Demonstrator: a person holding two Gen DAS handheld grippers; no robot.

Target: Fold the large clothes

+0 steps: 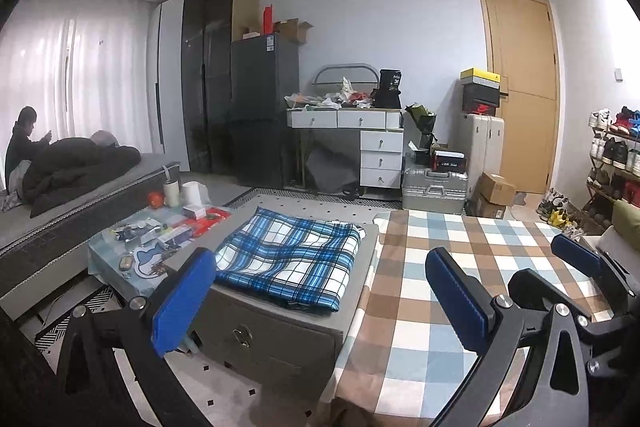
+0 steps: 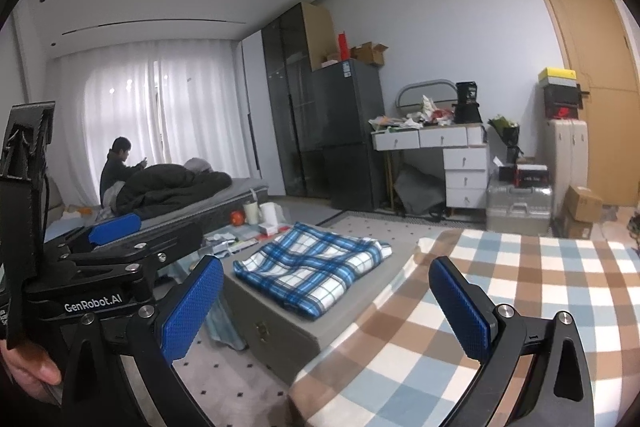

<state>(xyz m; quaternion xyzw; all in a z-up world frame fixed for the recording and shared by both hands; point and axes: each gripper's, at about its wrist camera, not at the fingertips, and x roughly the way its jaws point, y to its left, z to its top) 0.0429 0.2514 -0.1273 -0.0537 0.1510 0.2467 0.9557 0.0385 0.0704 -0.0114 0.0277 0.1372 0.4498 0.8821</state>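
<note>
- Left gripper [image 1: 320, 297] with blue pads: jaws spread wide, empty.
- Folded blue-and-white plaid cloth [image 1: 290, 259] lies on the grey storage chest [image 1: 276, 339].
- Brown-and-blue checked tablecloth [image 1: 436, 291] just beside it.
- Right gripper [image 2: 326, 305]: jaws spread, holding nothing.

Both wrist cameras look level across the bedroom from low over the checked table [image 1: 460, 267], side by side and facing the same way. Each sees the blue plaid cloth [image 1: 292, 259] [image 2: 312, 271] close ahead and the far white drawers [image 1: 380, 155]; the right view is angled further left, toward the curtains [image 2: 160, 107]
</note>
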